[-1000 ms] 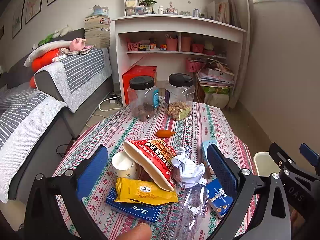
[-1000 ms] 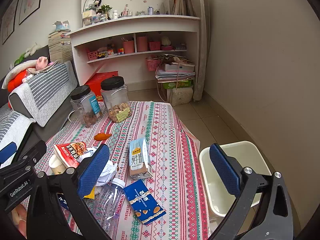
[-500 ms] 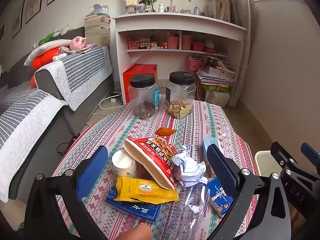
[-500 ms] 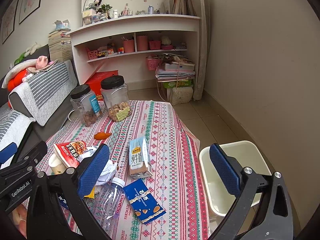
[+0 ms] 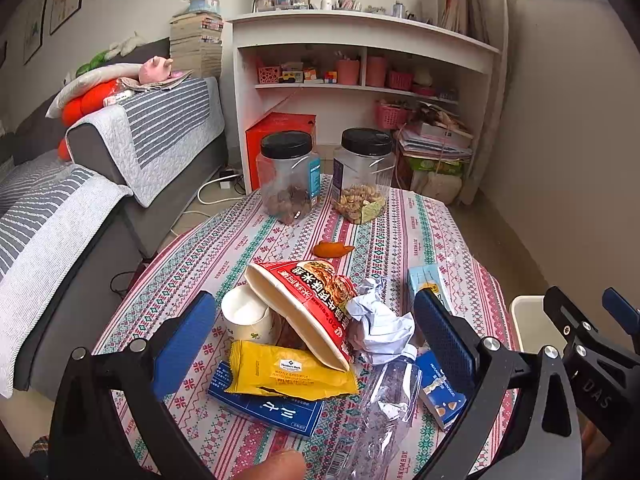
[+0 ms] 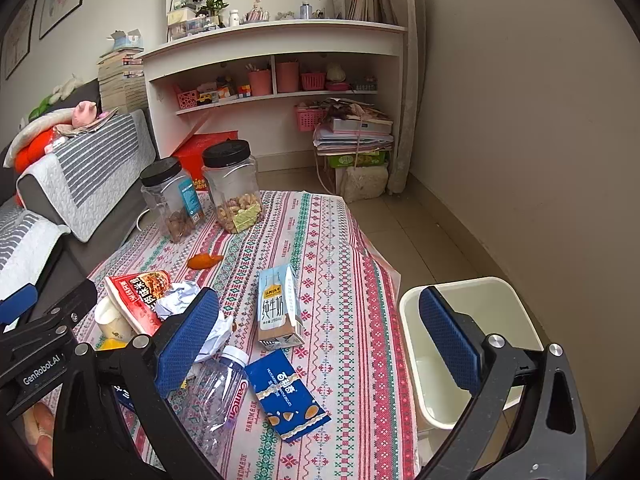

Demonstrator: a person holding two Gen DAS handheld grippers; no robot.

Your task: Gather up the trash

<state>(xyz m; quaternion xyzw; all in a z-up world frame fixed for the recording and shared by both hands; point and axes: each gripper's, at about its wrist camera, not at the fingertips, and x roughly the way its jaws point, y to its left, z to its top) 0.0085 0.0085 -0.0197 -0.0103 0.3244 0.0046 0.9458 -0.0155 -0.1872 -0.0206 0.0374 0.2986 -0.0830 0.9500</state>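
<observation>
Trash lies on the patterned tablecloth: a red noodle bowl (image 5: pixel 316 304) on its side, a white paper cup (image 5: pixel 246 316), a yellow snack wrapper (image 5: pixel 288 372), a blue flat box (image 5: pixel 268 408), crumpled paper (image 5: pixel 376 324), a crushed clear bottle (image 6: pixel 216 392), a blue biscuit box (image 6: pixel 286 394) and a milk carton (image 6: pixel 276 304). A cream waste bin (image 6: pixel 472 300) stands on the floor right of the table. My left gripper (image 5: pixel 316 332) is open above the pile, empty. My right gripper (image 6: pixel 320 336) is open, empty, over the table's right side.
Two clear jars with black lids (image 5: pixel 288 176) (image 5: pixel 362 176) stand at the table's far end, with an orange peel (image 5: pixel 332 249) in front of them. A grey sofa (image 5: pixel 80 184) runs along the left. White shelves (image 5: pixel 360 60) and stacked papers line the far wall.
Both grippers have shifted only slightly; the view is almost the same. Nothing on the table has moved.
</observation>
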